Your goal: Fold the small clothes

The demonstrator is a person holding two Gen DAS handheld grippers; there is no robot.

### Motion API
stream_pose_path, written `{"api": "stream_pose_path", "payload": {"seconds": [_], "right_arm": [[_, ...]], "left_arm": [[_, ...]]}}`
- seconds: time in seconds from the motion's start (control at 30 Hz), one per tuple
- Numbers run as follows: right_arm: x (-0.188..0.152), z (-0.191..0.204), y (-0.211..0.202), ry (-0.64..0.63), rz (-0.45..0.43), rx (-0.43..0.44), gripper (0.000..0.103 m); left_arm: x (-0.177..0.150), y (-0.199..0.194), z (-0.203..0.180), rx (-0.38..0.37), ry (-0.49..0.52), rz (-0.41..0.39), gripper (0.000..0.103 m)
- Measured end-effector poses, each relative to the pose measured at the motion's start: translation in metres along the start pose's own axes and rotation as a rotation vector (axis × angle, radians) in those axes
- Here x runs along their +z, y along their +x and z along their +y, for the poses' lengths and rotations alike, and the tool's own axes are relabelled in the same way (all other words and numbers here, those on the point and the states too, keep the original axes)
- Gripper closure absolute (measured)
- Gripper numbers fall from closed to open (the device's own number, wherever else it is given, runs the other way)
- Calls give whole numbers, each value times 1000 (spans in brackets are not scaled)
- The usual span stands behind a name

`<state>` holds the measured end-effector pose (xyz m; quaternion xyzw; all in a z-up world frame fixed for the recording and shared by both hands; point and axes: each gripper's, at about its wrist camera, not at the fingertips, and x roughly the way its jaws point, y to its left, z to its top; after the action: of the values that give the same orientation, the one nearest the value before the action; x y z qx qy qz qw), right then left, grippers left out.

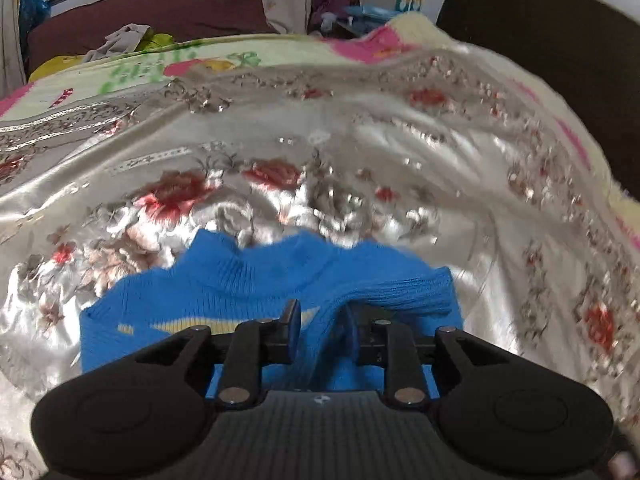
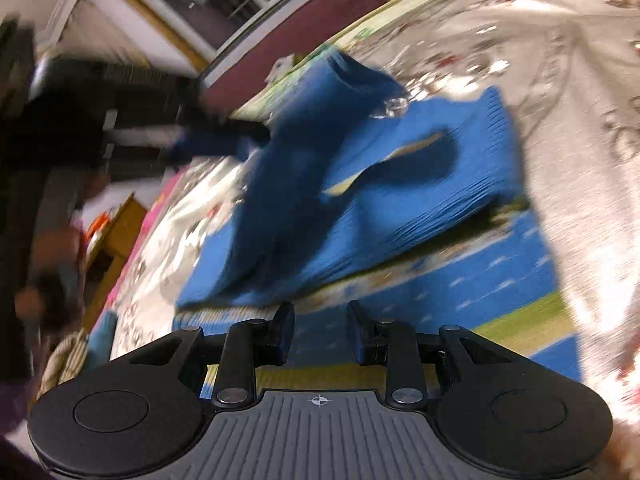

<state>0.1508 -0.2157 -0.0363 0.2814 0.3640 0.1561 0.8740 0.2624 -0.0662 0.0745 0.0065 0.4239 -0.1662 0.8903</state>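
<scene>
Left gripper (image 1: 320,334) fingers apparently pinch blue sweater (image 1: 248,288); right gripper (image 2: 320,330) empty.

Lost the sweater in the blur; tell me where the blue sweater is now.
The blue sweater lies on the shiny floral bedspread, low in the left wrist view, a fold of it between the left gripper fingers. In the right wrist view it lies just beyond the empty right gripper.

Two matching black handheld grippers

Each body, on the left gripper (image 1: 320,322) and the right gripper (image 2: 320,328), is built from two round black lobes joined by a grey ribbed plate marked with a small crosshair. Black linkage bars are pinned with silver rivets, and blue pads (image 2: 286,336) are fitted inside the short fingers.
</scene>
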Motion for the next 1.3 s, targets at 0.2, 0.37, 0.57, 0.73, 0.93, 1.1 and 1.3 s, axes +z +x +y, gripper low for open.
{"api": "stream_pose_path", "payload": {"seconds": [0.2, 0.37, 0.57, 0.73, 0.93, 1.1, 1.3], "right_arm": [[11, -21, -12, 100, -45, 2, 70], [16, -25, -22, 115, -88, -10, 70], [27, -32, -27, 128, -102, -16, 60], [46, -40, -21, 225, -99, -2, 60], [69, -13, -29, 162, -92, -72, 60], [71, 1, -29, 103, -80, -101, 60], [69, -2, 11, 81, 34, -161, 60]], "left_arm": [[-13, -12, 31, 83, -69, 8, 55], [-40, -16, 53, 162, -92, 34, 53], [-66, -7, 88, 209, -146, 60, 53], [-80, -8, 117, 177, -216, 47, 53], [-89, -14, 136, 139, -249, 16, 52], [-97, -7, 145, 113, -276, 11, 52], [-102, -9, 141, 122, -237, 4, 51]]}}
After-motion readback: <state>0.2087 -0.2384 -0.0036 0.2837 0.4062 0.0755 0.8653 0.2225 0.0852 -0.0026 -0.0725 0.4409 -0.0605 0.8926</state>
